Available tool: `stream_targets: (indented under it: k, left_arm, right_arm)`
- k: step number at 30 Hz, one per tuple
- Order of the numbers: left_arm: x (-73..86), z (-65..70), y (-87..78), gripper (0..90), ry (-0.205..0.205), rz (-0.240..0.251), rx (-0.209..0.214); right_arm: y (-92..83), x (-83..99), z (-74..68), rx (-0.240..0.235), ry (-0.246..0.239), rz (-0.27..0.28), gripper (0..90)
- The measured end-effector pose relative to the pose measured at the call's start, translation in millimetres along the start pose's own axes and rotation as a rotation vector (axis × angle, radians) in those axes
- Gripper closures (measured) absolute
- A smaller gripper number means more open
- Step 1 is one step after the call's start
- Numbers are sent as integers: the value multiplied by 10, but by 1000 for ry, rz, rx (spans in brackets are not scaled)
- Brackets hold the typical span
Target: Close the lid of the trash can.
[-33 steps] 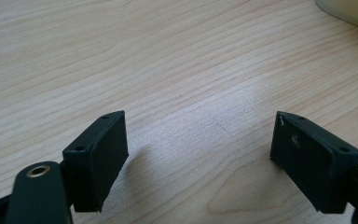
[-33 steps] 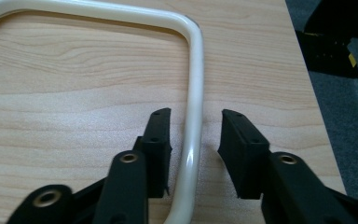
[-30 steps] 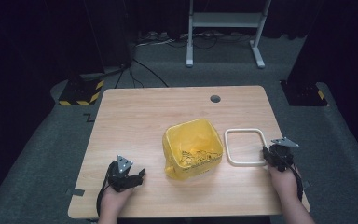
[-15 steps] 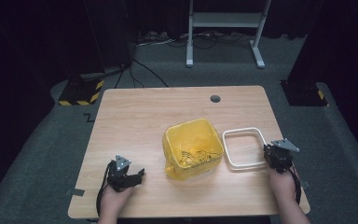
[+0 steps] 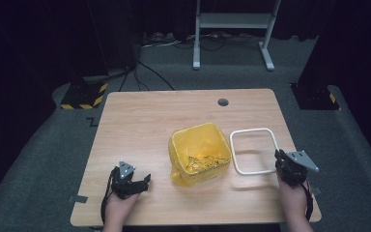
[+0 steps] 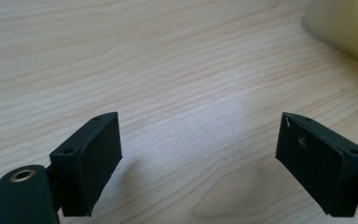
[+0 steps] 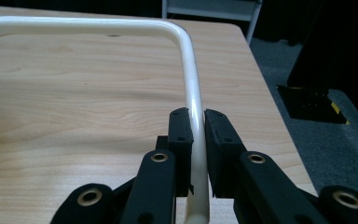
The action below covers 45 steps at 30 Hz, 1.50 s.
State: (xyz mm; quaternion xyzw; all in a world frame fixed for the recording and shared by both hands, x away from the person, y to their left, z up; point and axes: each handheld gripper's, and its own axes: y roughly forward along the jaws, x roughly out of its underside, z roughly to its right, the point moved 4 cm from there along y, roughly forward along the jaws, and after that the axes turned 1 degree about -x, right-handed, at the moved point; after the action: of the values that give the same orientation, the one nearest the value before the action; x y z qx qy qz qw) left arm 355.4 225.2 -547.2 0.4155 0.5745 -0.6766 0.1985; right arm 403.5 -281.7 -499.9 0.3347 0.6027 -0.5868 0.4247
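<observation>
Two jaws of the right gripper (image 7: 196, 140) are clamped on the white frame (image 5: 254, 151), just right of the yellow bin (image 5: 200, 153). The thin rim could slip out. Left gripper (image 6: 200, 158), left of the bin, has its jaws apart.

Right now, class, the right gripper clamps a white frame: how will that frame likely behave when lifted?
The white rectangular frame probably stays stiff: its thin tube keeps its shape in the right gripper. Being an open outline, it looks light. Held on one side, its far side may sag or swing; the glossy round tube could slip.
</observation>
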Motion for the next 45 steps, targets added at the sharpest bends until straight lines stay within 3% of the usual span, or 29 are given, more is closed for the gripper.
stream_targets:
  k: [2, 4, 5, 8, 10, 12, 16, 22, 27, 30, 35, 38, 45]
  left_arm:
    - [-20, 20, -15, 138, 1, 16, 10]
    - [-103, 96, -86, 138, -4, 88, 35]
    - [-103, 96, -86, 138, -4, 88, 35]
    - [-200, 177, -191, 138, 12, 177, 41]
    - [-222, 199, -220, 138, 11, 198, 45]
    - [-303, 260, -315, 138, 34, 274, 25]
    - [-380, 309, -404, 139, 42, 329, 20]
    - [-616, 406, -607, 108, 32, 461, 22]
    - [-692, 480, -669, 94, 42, 490, 17]
    - [-725, 541, -706, 78, 55, 526, 12]
    - [-760, 590, -743, 75, 73, 546, 12]
    - [-800, 677, -771, 74, 80, 576, 23]
    - [-843, 777, -762, 74, 108, 578, 35]
  right_arm:
    - [-37, -10, 8, -6, 10, 13, 815]
    - [-88, -33, 16, -13, 13, 36, 816]
    - [-88, -33, 16, -13, 13, 36, 816]
    - [-184, -97, 12, -24, 22, 71, 815]
    - [-207, -117, 11, -29, 24, 80, 815]
    - [-283, -181, -5, -34, 24, 109, 815]
    - [-346, -239, -27, -40, 23, 135, 815]
    - [-461, -374, -62, -61, 41, 180, 816]
    - [-514, -446, -103, -72, 47, 204, 815]
    - [-552, -518, -196, -91, 49, 220, 815]
    - [-573, -592, -318, -114, 38, 234, 815]
    - [-575, -652, -465, -137, 23, 243, 816]
    - [-549, -715, -702, -174, -5, 244, 816]
